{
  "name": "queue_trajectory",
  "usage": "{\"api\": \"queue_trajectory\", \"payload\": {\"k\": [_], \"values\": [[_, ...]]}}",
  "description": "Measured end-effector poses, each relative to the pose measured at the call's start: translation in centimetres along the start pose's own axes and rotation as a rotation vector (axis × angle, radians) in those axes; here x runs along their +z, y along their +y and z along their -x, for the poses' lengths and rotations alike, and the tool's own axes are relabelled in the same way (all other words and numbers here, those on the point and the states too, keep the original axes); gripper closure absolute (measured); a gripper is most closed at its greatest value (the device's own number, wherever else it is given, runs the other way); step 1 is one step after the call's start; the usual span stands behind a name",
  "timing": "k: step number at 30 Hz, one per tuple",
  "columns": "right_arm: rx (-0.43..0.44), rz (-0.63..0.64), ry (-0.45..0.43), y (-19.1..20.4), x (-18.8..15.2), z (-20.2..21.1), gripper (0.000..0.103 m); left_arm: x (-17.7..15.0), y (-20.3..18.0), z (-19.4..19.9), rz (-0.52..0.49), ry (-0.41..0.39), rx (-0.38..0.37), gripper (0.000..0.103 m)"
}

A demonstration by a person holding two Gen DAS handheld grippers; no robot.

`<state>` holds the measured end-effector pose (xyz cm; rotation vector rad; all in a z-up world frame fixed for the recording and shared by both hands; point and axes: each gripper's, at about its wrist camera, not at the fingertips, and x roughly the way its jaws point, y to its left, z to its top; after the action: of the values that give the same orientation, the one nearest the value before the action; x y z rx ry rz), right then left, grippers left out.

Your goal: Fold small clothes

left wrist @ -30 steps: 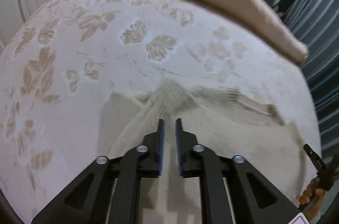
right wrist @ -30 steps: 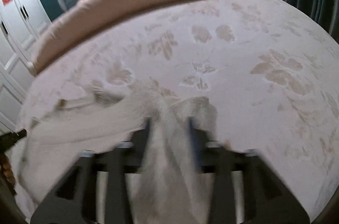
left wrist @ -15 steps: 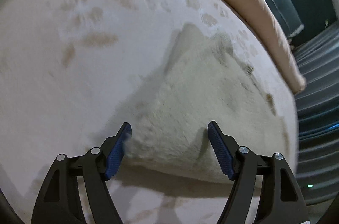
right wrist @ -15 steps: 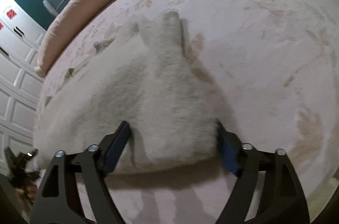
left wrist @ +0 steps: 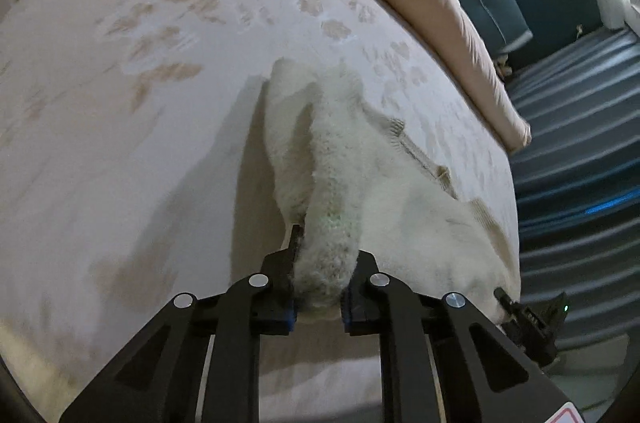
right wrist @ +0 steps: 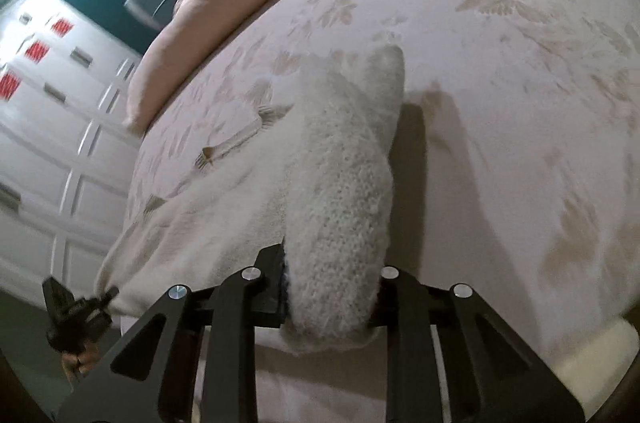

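Each hand-held gripper, left (left wrist: 318, 297) and right (right wrist: 330, 297), clamps a near corner of the fuzzy white garment (left wrist: 360, 175), holding the near edge taut on the bed (left wrist: 120, 103) for folding.

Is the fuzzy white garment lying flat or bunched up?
Bunched: the fuzzy white knit garment rises in a ridge, each hand-held gripper pinching a fold.

The right gripper (right wrist: 330, 297) pinches a fold of the fuzzy white garment (right wrist: 340, 191) on the floral bedspread (right wrist: 520, 83).

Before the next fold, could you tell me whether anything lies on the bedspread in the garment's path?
Nothing visible does: both the left gripper and right gripper grip the fluffy white garment, and the bedspread beyond looks bare.
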<state>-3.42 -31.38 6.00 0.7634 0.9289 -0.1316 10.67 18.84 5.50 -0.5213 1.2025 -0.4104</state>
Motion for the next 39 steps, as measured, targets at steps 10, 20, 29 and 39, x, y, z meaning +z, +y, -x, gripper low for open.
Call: {"api": "queue_trajectory", "payload": {"k": [10, 20, 29, 39], "values": [[-0.266, 0.089, 0.112, -3.6, -10.5, 3.4, 0.067, -12.3, 2.8, 2.7, -0.055, 0.043, 0.221, 0.084], [-0.197, 0.217, -0.133, 1.7, 0.4, 0.7, 0.029, -1.6, -4.4, -1.0, -0.200, -0.132, 0.207, 0.025], [-0.135, 0.230, -0.104, 2.9, 0.4, -2.3, 0.096, 1.3, -3.3, -6.4, -0.192, -0.053, 0.160, 0.100], [-0.275, 0.103, -0.064, -3.1, 2.2, -5.6, 0.096, 3.8, -2.6, -9.5, -0.225, -0.067, 0.276, 0.100]]}}
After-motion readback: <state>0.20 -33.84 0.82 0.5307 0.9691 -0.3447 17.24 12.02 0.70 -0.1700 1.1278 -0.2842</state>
